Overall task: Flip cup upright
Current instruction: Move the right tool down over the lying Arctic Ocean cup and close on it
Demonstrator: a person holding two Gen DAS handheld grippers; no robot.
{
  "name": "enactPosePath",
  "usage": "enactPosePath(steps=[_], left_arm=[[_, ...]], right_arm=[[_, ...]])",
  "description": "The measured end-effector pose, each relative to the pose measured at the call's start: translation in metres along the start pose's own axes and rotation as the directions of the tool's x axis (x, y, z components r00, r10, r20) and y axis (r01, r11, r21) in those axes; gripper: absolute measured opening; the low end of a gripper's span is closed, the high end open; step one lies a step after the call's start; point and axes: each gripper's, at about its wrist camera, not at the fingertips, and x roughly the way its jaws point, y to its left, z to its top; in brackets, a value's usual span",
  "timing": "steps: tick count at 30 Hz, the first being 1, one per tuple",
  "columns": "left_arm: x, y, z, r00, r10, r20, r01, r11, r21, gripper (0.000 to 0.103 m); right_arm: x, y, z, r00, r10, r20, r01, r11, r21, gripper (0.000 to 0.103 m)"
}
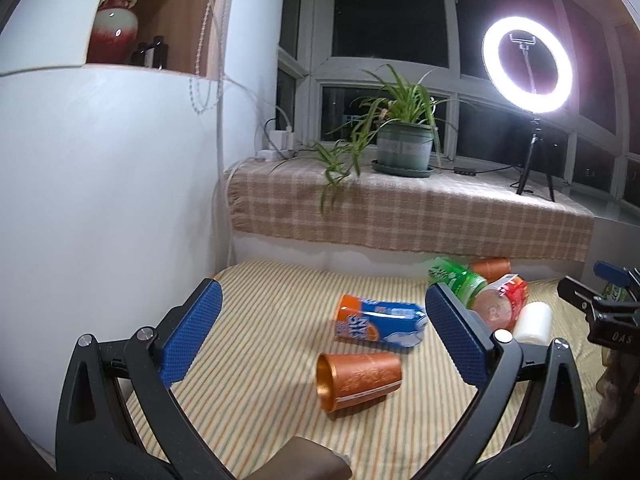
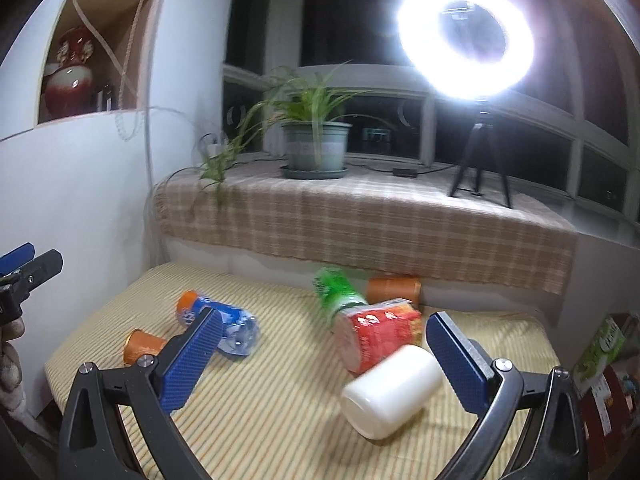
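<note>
An orange metal cup point(image 1: 358, 378) lies on its side on the striped cloth, mouth to the left; it also shows in the right wrist view point(image 2: 141, 345). My left gripper point(image 1: 320, 340) is open and empty above it. A white cup point(image 2: 394, 392) lies on its side, its closed base toward the camera; it also shows in the left wrist view point(image 1: 534, 322). My right gripper point(image 2: 324, 360) is open and empty, with the white cup between its fingers' line of sight, apart from both. A second orange cup point(image 2: 394, 289) lies at the back by the wall.
A blue and orange bottle point(image 1: 380, 322), a green bottle point(image 2: 336, 292) and a red noodle cup point(image 2: 380, 334) lie on the cloth. A checked ledge point(image 1: 400, 212) holds a potted plant point(image 1: 404, 148) and a ring light point(image 1: 528, 64). A white wall point(image 1: 100, 200) stands at left.
</note>
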Motion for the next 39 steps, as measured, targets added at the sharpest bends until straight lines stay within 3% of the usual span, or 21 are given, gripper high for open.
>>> enactPosePath(steps=[7, 12, 19, 27, 32, 37, 39], left_arm=[[0.005, 0.025, -0.012, 0.997, 0.041, -0.062, -0.043, 0.999, -0.020, 0.103], [0.005, 0.042, -0.024, 0.992, 0.062, -0.110, -0.065, 0.997, -0.030, 0.103], [0.006, 0.059, -0.038, 0.985, 0.068, -0.161, -0.078, 0.995, -0.057, 0.103], [0.004, 0.061, -0.040, 0.982, 0.067, -0.175, -0.079, 0.995, -0.062, 0.103], [0.005, 0.064, -0.041, 0.981, 0.075, -0.179, -0.088, 0.994, -0.066, 0.103], [0.005, 0.067, -0.042, 0.980, 0.078, -0.184, -0.093, 0.993, -0.071, 0.103], [0.005, 0.067, -0.043, 0.980, 0.077, -0.184, -0.092, 0.993, -0.072, 0.103]], right_arm=[[0.040, 0.023, 0.013, 0.991, 0.115, -0.064, -0.119, 0.991, -0.061, 0.103], [0.080, 0.048, 0.020, 0.968, 0.195, -0.159, -0.217, 0.967, -0.135, 0.100], [0.149, 0.087, 0.021, 0.903, 0.260, -0.342, -0.350, 0.907, -0.236, 0.091], [0.215, 0.128, 0.006, 0.807, 0.239, -0.540, -0.462, 0.825, -0.325, 0.083], [0.243, 0.142, 0.002, 0.760, 0.211, -0.614, -0.505, 0.787, -0.355, 0.078], [0.256, 0.162, -0.006, 0.713, 0.187, -0.676, -0.565, 0.723, -0.397, 0.077], [0.261, 0.168, -0.010, 0.705, 0.161, -0.690, -0.571, 0.706, -0.419, 0.077]])
